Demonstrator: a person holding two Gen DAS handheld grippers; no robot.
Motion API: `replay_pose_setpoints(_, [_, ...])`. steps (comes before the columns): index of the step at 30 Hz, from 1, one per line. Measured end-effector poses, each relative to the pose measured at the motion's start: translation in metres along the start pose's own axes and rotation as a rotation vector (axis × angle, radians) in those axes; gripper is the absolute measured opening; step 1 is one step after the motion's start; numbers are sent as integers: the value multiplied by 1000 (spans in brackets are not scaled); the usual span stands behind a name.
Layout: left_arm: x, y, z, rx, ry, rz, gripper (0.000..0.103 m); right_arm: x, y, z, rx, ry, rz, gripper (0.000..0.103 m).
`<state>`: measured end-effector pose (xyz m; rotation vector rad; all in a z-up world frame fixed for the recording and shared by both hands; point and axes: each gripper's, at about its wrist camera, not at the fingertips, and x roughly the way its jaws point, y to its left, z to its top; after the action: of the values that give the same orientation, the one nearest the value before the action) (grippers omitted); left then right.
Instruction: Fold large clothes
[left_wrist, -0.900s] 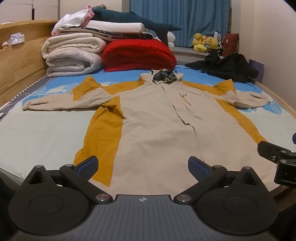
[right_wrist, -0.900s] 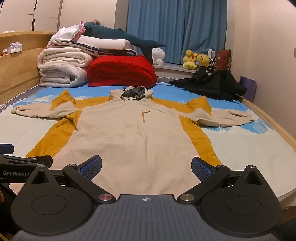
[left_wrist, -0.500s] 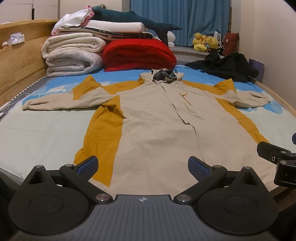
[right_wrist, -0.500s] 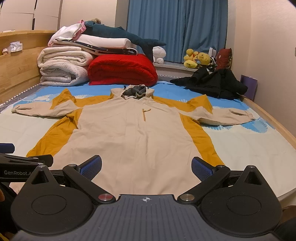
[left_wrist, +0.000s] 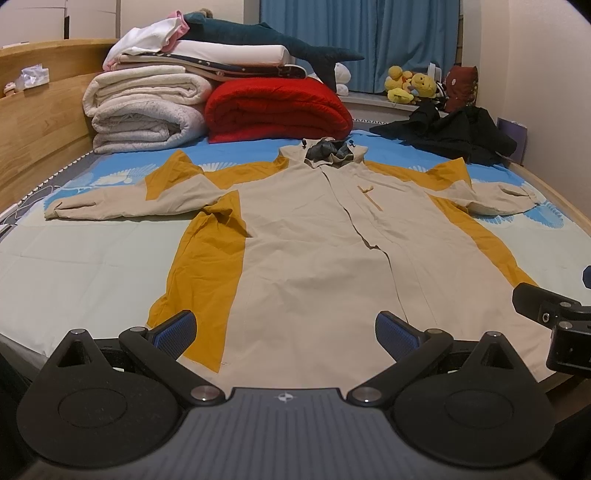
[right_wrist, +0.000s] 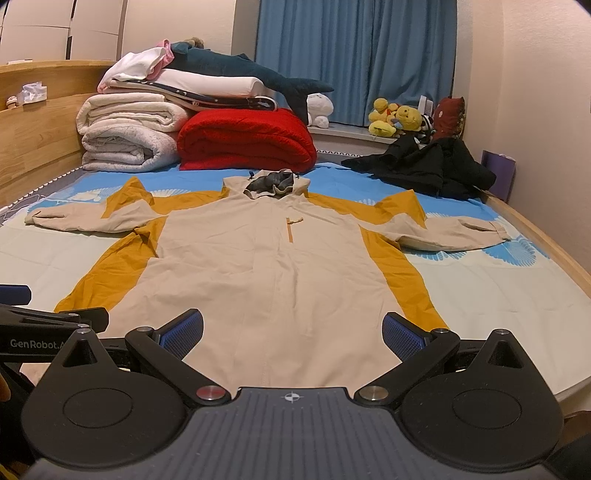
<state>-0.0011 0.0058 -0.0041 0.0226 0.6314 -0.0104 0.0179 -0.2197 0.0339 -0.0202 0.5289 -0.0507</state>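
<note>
A large beige hooded jacket (left_wrist: 306, 240) with mustard-yellow side panels lies flat on the bed, front up, hood away from me, both sleeves spread out sideways. It also shows in the right wrist view (right_wrist: 266, 266). My left gripper (left_wrist: 286, 332) is open and empty, just above the jacket's near hem. My right gripper (right_wrist: 291, 334) is open and empty, also at the near hem, to the right of the left one. Part of the right gripper shows at the right edge of the left wrist view (left_wrist: 554, 325).
The bed (left_wrist: 74, 266) has a pale and blue sheet and a wooden frame (left_wrist: 37, 122). At its far end lie stacked white blankets (left_wrist: 144, 110), a red quilt (left_wrist: 277, 107), a shark plush (left_wrist: 266, 33) and a black garment (left_wrist: 450, 133). Plush toys (right_wrist: 399, 118) sit by the blue curtains.
Both grippers have crept slightly forward and the right wrist view has tilted a little. The jacket has not moved and both grippers stay open.
</note>
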Motion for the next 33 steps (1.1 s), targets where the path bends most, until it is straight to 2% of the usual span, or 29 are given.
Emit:
replay_pose_setpoints(6, [1, -1, 3, 10, -8, -2, 103, 0, 0, 0, 2, 0, -3, 102])
replay_pose_setpoints(8, [-3, -3, 9, 20, -35, -5, 91, -3, 0, 2, -1, -18, -15, 96])
replay_pose_setpoints(9, [-7, 0, 19, 36, -64, -21, 86, -5, -1, 5, 1, -30, -20, 85])
replay_pose_setpoints(10, [-8, 4, 25, 47, -78, -31, 73, -11, -7, 11, 15, -70, -45, 78])
replay_pose_setpoints(11, [-9, 10, 36, 69, -103, -53, 62, -14, -11, 14, 17, -95, -55, 77])
replay_pose_setpoints(13, [-8, 21, 54, 114, -155, -83, 55, -22, -25, 27, 16, -176, -76, 71])
replay_pose_setpoints(14, [-9, 28, 66, 144, -219, -93, 53, -25, -36, 35, 27, -220, -84, 69])
replay_pose_setpoints(16, [5, 42, 86, 191, -220, -96, 53, -25, -59, 48, 47, -282, -86, 68])
replay_pose_setpoints(18, [53, 62, 93, 235, 12, -85, 54, -14, -82, 56, 42, -294, -120, 68])
replay_pose_setpoints(19, [76, 75, 92, 239, 92, -78, 54, -2, -92, 57, 30, -278, -138, 68])
replay_pose_setpoints(20, [98, 92, 91, 260, 163, -40, 54, 12, -102, 55, 14, -241, -155, 68])
replay_pose_setpoints(22, [121, 117, 86, 238, 209, 22, 54, 38, -116, 45, -2, -152, -181, 68])
replay_pose_setpoints(23, [138, 132, 86, 216, 285, 78, 54, 56, -124, 35, 1, -83, -203, 68])
replay_pose_setpoints(24, [152, 144, 84, 155, 360, 104, 54, 69, -128, 30, 13, -18, -220, 63])
replay_pose_setpoints(25, [162, 154, 79, 71, 402, 89, 54, 83, -135, 24, 44, 68, -235, 54])
replay_pose_setpoints(26, [173, 165, 79, 23, 456, 86, 54, 95, -142, 17, 88, 127, -230, 53])
replay_pose_setpoints(28, [187, 174, 78, -23, 520, 80, 54, 110, -152, 5, 154, 195, -231, 51])
replay_pose_setpoints(33, [203, 180, 59, -84, 567, 54, 51, 135, -169, -13, 231, 298, -270, 45])
